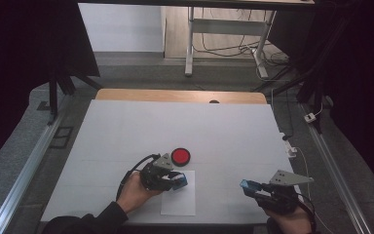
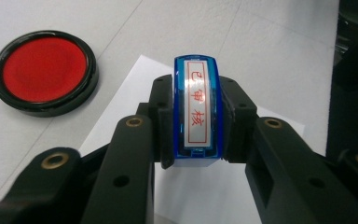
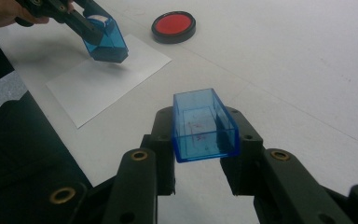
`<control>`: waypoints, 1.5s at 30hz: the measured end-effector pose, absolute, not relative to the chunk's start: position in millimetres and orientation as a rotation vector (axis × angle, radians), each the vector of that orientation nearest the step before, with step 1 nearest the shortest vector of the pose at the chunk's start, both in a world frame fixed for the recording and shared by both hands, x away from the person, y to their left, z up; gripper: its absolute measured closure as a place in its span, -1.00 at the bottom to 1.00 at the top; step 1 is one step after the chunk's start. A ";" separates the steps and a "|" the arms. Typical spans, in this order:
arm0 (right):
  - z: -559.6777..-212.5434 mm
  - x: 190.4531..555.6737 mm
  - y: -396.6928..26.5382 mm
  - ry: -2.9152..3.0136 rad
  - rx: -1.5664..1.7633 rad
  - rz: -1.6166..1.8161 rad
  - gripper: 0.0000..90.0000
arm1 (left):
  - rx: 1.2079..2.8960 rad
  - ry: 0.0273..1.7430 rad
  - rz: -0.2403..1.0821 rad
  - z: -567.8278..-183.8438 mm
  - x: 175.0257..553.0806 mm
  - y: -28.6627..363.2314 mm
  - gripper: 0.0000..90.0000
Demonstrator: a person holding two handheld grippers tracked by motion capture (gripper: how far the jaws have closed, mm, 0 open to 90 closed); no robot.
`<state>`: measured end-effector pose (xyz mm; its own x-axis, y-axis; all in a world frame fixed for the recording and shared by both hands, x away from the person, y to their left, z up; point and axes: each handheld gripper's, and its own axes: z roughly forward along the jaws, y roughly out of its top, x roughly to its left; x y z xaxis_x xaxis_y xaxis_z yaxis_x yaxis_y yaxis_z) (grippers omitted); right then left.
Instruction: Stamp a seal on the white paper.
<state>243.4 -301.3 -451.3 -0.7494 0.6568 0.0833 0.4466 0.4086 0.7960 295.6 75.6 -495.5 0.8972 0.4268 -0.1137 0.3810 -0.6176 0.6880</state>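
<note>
hovering over paper sheet [image 1: 178,201] near its top edge: l tongs [image 1: 177,181] clamped on stamp [image 2: 197,108]; r tongs [image 3: 200,140] on cap [image 3: 204,125].

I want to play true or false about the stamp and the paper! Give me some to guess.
1. The left hand-held gripper holds a blue stamp. True.
2. The ink pad is green. False: it is red in a black case.
3. The right hand-held gripper holds a clear blue cap. True.
4. The stamp is over the ink pad. False: it is over the white paper.
</note>
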 end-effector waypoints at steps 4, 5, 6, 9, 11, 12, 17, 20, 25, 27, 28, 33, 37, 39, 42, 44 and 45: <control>-451.3 243.4 -301.4 2.424 0.969 1.257 0.52 | 2.314 0.580 0.082 -498.1 296.6 75.2 0.56; -451.3 243.5 -301.4 2.424 0.969 1.257 0.52 | 2.314 0.583 0.080 -498.7 296.9 75.2 0.56; -451.3 243.5 -301.3 2.424 0.969 1.257 0.52 | 2.315 0.586 0.077 -499.5 297.1 74.9 0.56; -451.3 243.4 -301.4 2.425 0.968 1.257 0.52 | 2.331 0.583 0.080 -500.9 297.2 73.9 0.56; -451.3 243.4 -301.3 2.424 0.968 1.257 0.52 | 2.344 0.581 0.088 -501.8 296.9 72.6 0.56; -451.3 243.4 -301.3 2.425 0.968 1.257 0.52 | 2.349 0.581 0.089 -502.6 296.8 71.8 0.56; -451.3 243.4 -301.3 2.426 0.967 1.257 0.52 | 2.356 0.589 0.081 -504.1 298.2 71.4 0.56; -451.4 243.4 -301.3 2.427 0.967 1.257 0.52 | 2.358 0.593 0.078 -504.3 298.4 70.6 0.56; -451.4 243.4 -301.0 2.427 0.967 1.256 0.52 | 2.373 0.596 0.100 -503.7 296.0 67.8 0.56; -451.5 243.5 -300.9 2.427 0.968 1.255 0.52 | 2.380 0.594 0.109 -503.5 295.0 67.1 0.56; -451.5 243.5 -300.9 2.428 0.968 1.255 0.52 | 2.378 0.598 0.113 -503.6 294.3 66.5 0.57; -451.6 243.6 -300.7 2.430 0.968 1.258 0.52 | 2.397 0.592 0.149 -502.8 290.7 63.6 0.56; -451.7 243.7 -300.6 2.429 0.969 1.259 0.52 | 2.410 0.587 0.190 -502.4 286.5 60.5 0.57; -451.7 243.7 -300.6 2.430 0.969 1.260 0.52 | 2.413 0.589 0.196 -502.3 285.8 59.9 0.57; -451.8 243.8 -300.6 2.429 0.969 1.261 0.52 | 2.419 0.586 0.211 -502.0 284.4 58.6 0.57; -451.8 243.9 -300.7 2.430 0.969 1.261 0.52 | 2.422 0.586 0.218 -501.9 283.7 57.9 0.57; -451.8 243.9 -300.6 2.431 0.969 1.260 0.52 | 2.422 0.587 0.218 -501.9 283.6 57.9 0.57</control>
